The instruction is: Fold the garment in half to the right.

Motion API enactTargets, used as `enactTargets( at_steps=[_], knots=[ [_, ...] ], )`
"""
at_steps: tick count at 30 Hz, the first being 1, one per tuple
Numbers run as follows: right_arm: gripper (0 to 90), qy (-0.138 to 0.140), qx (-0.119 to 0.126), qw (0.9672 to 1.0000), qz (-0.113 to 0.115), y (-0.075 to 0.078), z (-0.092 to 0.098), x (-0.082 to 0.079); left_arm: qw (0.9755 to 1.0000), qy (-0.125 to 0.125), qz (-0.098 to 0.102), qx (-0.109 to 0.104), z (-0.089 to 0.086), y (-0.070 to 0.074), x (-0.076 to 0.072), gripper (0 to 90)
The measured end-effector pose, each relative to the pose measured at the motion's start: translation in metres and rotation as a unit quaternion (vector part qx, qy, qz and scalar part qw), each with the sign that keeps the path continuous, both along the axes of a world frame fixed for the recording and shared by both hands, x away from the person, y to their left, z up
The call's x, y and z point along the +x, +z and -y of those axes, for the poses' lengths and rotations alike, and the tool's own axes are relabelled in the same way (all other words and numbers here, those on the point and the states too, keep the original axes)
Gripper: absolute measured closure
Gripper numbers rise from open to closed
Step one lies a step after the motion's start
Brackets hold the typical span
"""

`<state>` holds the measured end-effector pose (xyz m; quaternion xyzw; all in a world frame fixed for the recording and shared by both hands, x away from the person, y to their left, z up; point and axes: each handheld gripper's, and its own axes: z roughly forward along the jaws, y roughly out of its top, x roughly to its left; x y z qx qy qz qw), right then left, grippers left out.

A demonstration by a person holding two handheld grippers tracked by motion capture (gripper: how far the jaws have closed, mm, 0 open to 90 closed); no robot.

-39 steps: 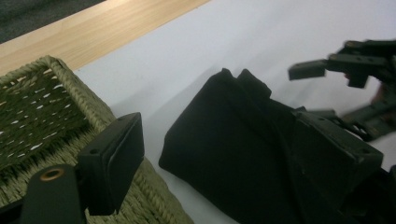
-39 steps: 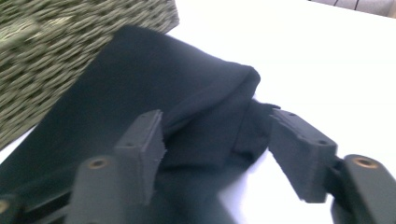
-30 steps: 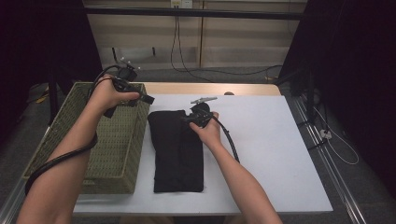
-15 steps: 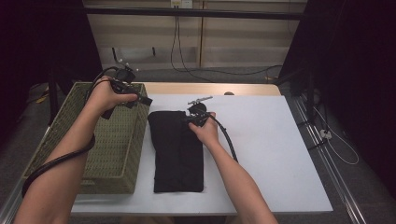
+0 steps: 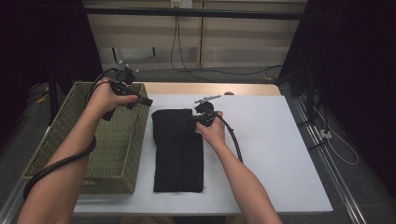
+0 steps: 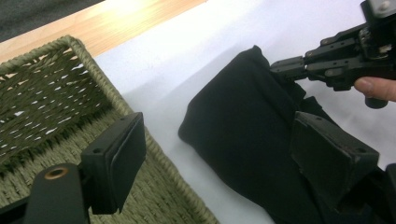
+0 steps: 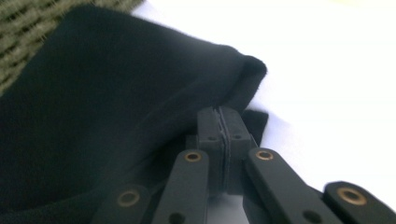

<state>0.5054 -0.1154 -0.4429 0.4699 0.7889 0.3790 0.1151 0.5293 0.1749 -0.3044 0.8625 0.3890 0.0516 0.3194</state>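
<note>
No text, label, brand, number or sign can be read in any of the views.

Black fingers (image 7: 219, 135), brass rivets, trailing cables

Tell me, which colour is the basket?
Olive green, woven. The basket shows best in the high view.
</note>
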Motion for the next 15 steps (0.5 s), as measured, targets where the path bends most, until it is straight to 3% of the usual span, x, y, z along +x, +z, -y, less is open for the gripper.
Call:
enactTargets(
  at_steps=[7,9,10,13,15],
  knots=[
    [87.6,0.001,-0.026,0.9997,0.001,-0.006,-0.001,0.000,1.0000,-0.007,0.001,0.001,0.006,0.000,-0.003,18.8],
    [80.7,-0.007,-0.023,0.9997,-0.001,-0.005,-0.001,0.002,0.9999,-0.010,0.000,0.003,0.005,0.000,-0.003,18.8],
    [71.0,-0.025,-0.026,0.9994,0.004,-0.002,0.001,0.003,1.0000,-0.007,0.000,0.001,0.004,0.000,-0.003,18.8],
    [71.3,-0.036,-0.018,0.9991,0.012,0.001,0.003,0.005,1.0000,-0.004,0.001,0.001,0.002,-0.001,-0.002,18.8],
    [62.5,-0.046,-0.011,0.9986,0.024,0.004,0.005,0.007,1.0000,-0.003,0.002,0.002,0.002,0.000,-0.002,18.8]
  ],
)
